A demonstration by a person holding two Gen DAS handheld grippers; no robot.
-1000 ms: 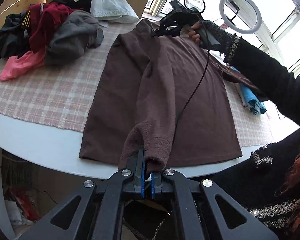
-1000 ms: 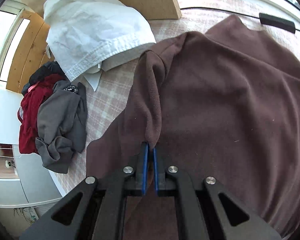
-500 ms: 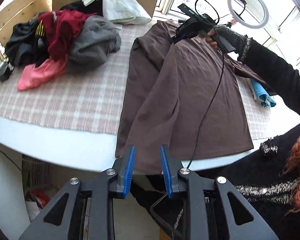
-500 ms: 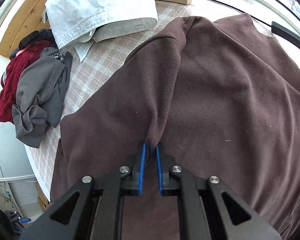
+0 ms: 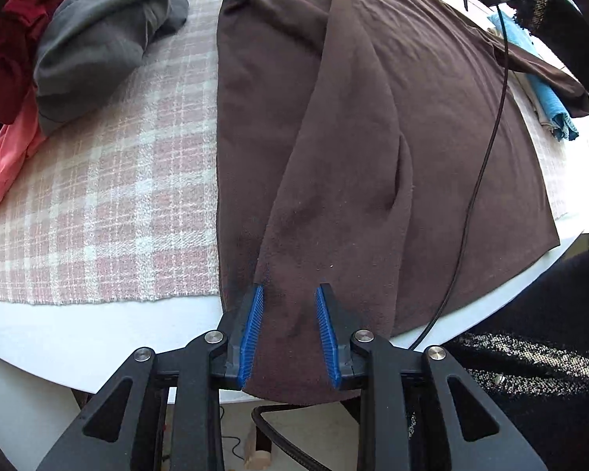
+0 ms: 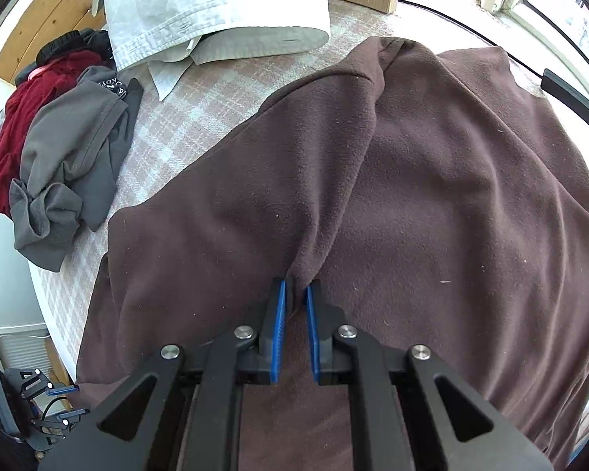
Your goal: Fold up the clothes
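The left gripper [image 5: 288, 335] stands wide apart over the cuff of the long brown fleece sleeve [image 5: 345, 180], holding nothing. That sleeve lies folded lengthwise over the brown fleece top [image 5: 443, 125], which is spread flat on the pink checked cloth [image 5: 117, 180]. Farther up, the right gripper [image 6: 295, 327] has narrowly parted jaws with a ridge of shoulder fabric between them. By my judgement the sleeve fold is being set down; next comes the opposite sleeve, which trails off to the right.
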